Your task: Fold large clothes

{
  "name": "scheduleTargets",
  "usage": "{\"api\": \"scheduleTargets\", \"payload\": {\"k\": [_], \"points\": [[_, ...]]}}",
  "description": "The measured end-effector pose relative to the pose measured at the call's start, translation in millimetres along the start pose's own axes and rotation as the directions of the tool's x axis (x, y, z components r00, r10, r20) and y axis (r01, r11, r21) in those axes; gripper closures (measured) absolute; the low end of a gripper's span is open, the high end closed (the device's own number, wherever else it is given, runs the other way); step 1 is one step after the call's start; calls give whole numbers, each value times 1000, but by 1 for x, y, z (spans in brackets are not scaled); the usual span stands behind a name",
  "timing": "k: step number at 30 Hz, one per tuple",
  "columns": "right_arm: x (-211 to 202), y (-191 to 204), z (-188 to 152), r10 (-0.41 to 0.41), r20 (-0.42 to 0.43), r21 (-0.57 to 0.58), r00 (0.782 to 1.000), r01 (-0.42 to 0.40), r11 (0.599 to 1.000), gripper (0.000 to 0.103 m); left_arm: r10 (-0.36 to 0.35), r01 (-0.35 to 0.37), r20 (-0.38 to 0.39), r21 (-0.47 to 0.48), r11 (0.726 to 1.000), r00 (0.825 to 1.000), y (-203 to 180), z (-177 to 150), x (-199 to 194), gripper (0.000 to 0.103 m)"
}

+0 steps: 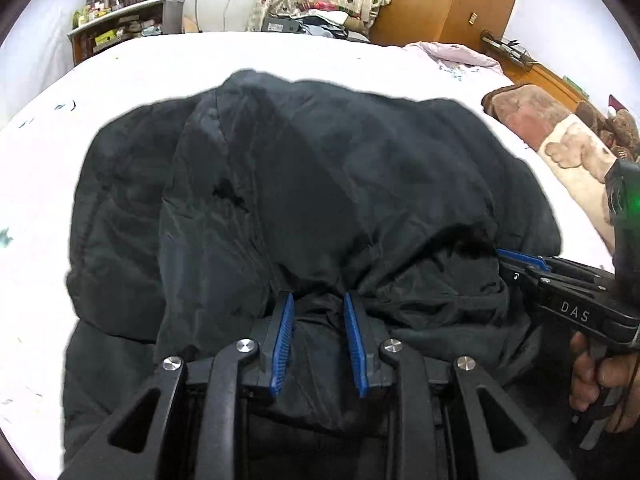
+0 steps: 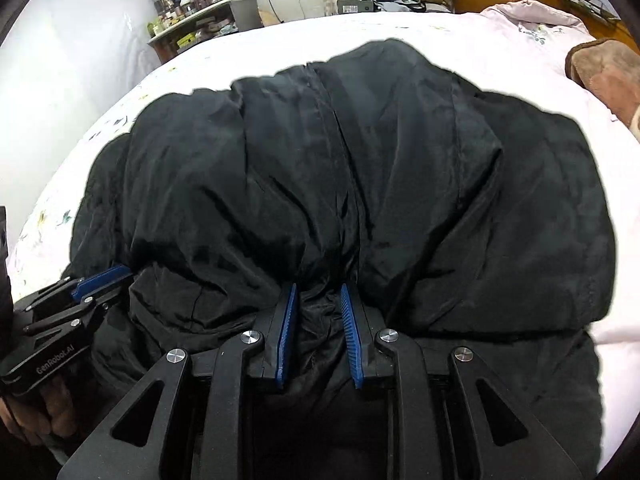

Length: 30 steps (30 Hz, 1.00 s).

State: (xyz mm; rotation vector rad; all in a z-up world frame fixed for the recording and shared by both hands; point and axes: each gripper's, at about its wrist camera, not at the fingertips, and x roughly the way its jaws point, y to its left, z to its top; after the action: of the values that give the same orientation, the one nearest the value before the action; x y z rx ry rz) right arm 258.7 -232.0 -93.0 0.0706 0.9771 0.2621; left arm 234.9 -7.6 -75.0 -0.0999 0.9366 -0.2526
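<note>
The jacket (image 1: 304,184) hem is pinched by both grippers, left (image 1: 319,300) and right (image 2: 318,292), jaws closed on fabric, so 1 edge is lifted evenly toward 12 o'clock over the bed (image 1: 160,64).

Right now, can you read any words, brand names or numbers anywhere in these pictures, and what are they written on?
"DAS": white letters on the right gripper body, left wrist view.
"GenRobot.AI": white letters on the left gripper body, right wrist view.
Shelf bottles and boxes: labels too small to read.
Black box past the bed: white sticker, unreadable.
Jacket: no writing visible.
</note>
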Motion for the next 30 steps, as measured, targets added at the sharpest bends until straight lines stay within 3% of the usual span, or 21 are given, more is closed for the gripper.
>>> {"api": "scheduleTargets", "payload": {"k": [3, 7, 9, 12, 15, 17, 20, 22, 25, 27, 30], "points": [[-36, -2, 17, 25, 94, 6, 995, -26, 1000, 79, -23, 20, 75, 41, 999, 997, -5, 21, -24, 75], [-49, -15, 48, -11, 173, 9, 985, 10, 1000, 79, 53, -62, 152, 53, 997, 987, 6, 50, -21, 69], [-35, -31, 59, -74, 157, 18, 985, 72, 997, 79, 101, -101, 102, -4, 995, 990, 25, 56, 0, 69], [-1, -45, 55, -98, 64, 28, 993, 97, 995, 79, 86, -84, 43, -50, 995, 995, 46, 45, 27, 70], [-1, -44, 54, -110, 67, -1, 992, 110, 994, 79, 99, -98, 52, -20, 995, 994, 40, 42, 21, 70], [-14, -37, 54, -124, 83, 11, 989, 124, 992, 79, 74, -71, 56, -54, 996, 996, 37, 41, 5, 70], [-50, -17, 41, -42, 154, 31, 987, 38, 999, 79, 6, 2, 116, -65, 998, 993, 29, 27, -27, 70], [-60, 2, 28, 3, 157, 7, 988, -5, 1000, 79, -36, 41, 119, -36, 999, 992, 17, 11, -40, 70], [-48, 30, 1, 69, 98, -20, 993, -67, 998, 79, -59, 59, 72, -2, 998, 996, 0, -6, -30, 70], [-29, 34, -9, 61, 46, -23, 997, -60, 998, 79, -43, 43, 11, -9, 999, 999, -1, -18, -9, 70], [1, 30, -22, 47, -15, -18, 999, -47, 999, 79, -27, 27, 5, 2, 1000, 1000, -3, -25, 5, 70]]}}
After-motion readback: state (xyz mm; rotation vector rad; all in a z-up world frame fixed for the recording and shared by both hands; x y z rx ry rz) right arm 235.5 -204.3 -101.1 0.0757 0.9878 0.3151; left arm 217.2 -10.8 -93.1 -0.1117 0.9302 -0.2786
